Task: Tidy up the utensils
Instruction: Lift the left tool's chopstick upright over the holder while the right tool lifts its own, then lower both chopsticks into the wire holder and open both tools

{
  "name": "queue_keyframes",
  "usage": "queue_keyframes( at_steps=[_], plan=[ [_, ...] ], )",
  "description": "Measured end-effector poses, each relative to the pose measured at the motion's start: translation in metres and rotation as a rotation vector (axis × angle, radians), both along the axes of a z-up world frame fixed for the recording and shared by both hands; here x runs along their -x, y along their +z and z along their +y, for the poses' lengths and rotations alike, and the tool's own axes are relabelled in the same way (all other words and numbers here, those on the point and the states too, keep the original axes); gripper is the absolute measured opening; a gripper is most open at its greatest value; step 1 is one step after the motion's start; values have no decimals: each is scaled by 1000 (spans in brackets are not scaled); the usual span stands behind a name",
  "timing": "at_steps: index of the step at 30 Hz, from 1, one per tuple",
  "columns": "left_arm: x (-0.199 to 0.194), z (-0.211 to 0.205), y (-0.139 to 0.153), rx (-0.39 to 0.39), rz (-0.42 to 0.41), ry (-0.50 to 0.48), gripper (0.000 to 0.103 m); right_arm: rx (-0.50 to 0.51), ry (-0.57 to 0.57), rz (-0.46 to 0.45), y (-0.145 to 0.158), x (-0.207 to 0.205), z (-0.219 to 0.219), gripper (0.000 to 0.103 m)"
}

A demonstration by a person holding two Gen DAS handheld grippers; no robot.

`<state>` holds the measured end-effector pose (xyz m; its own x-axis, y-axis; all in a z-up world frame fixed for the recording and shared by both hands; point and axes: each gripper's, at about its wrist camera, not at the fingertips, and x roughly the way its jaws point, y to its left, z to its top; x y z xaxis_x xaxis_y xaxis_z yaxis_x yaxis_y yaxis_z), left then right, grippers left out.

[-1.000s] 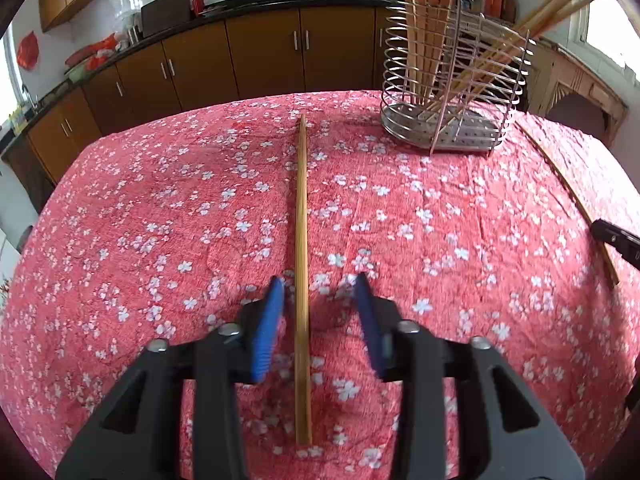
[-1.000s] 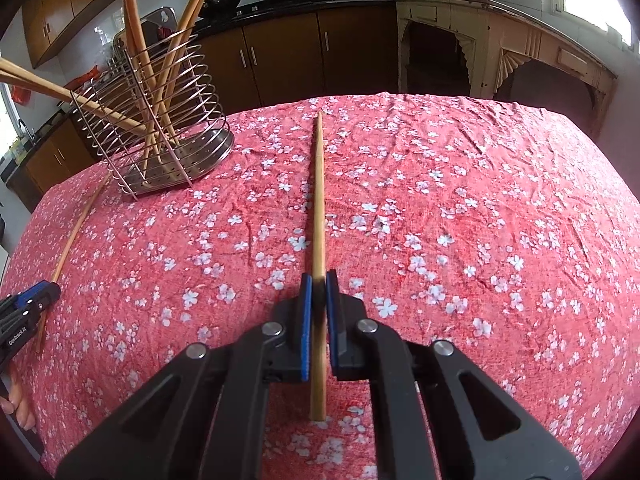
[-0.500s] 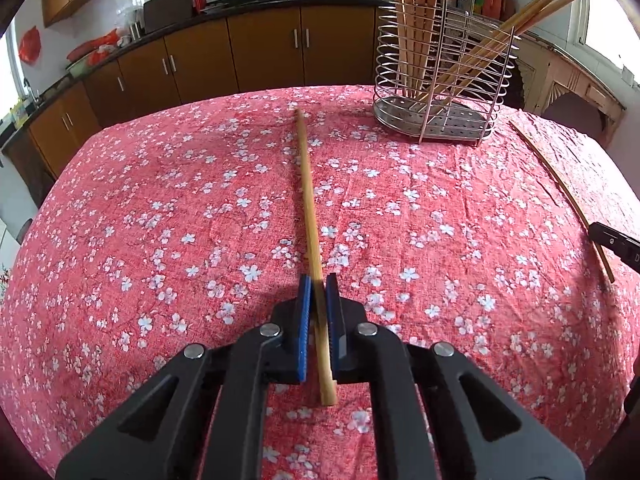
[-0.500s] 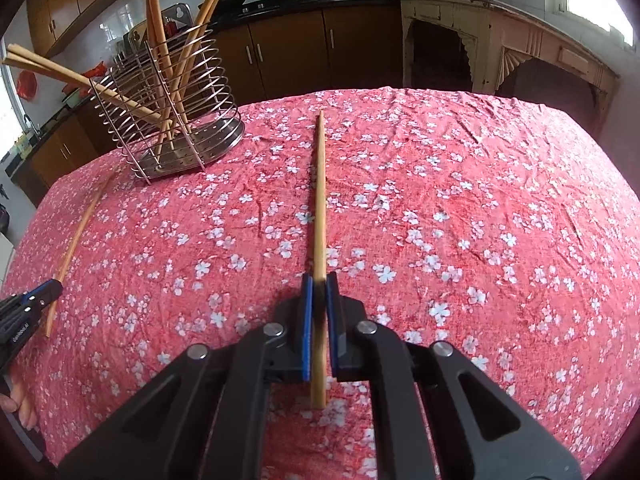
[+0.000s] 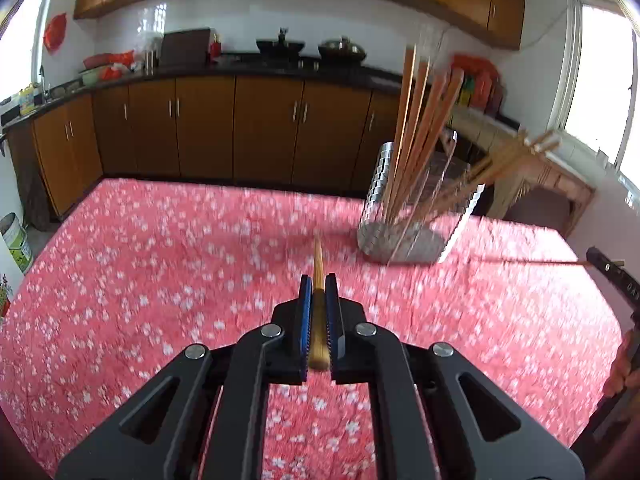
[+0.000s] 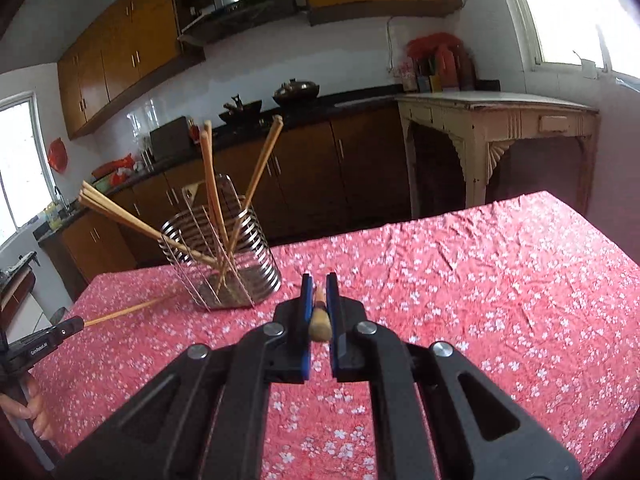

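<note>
My left gripper (image 5: pixel 318 284) is shut on a wooden chopstick (image 5: pixel 319 320) and holds it above the table, pointing away from me. My right gripper (image 6: pixel 319 282) is shut on another wooden chopstick (image 6: pixel 320 316), also lifted and seen end-on. A wire utensil holder (image 5: pixel 416 220) with several chopsticks stands on the table ahead and right of the left gripper; in the right wrist view the holder (image 6: pixel 228 264) is ahead and to the left. The left gripper with its chopstick (image 6: pixel 120 313) shows at the right wrist view's left edge.
The table wears a red floral cloth (image 5: pixel 160 280). Brown kitchen cabinets (image 5: pixel 240 132) and a dark counter stand behind it. A cream side table (image 6: pixel 500 136) stands at the right. The right gripper's body (image 5: pixel 612 276) shows at the left wrist view's right edge.
The left gripper closed on its chopstick, then both grippers lifted and tilted up with their chopsticks off the cloth. The view now shows the room above the table.
</note>
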<state>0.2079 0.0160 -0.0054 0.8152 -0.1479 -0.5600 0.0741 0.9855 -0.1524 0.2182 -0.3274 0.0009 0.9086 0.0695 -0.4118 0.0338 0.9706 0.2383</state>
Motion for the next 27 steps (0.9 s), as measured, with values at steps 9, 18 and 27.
queue_keyframes(
  at_steps=[9,18,27],
  plan=[
    [-2,3,24,50,-102,27,7,-2,-5,-85,22,3,-1,8],
    [7,3,44,19,-155,22,7,-7,8,-166,58,18,-6,8],
    [36,-16,121,-4,-305,-25,7,-94,90,-323,150,57,-10,8]
  ],
)
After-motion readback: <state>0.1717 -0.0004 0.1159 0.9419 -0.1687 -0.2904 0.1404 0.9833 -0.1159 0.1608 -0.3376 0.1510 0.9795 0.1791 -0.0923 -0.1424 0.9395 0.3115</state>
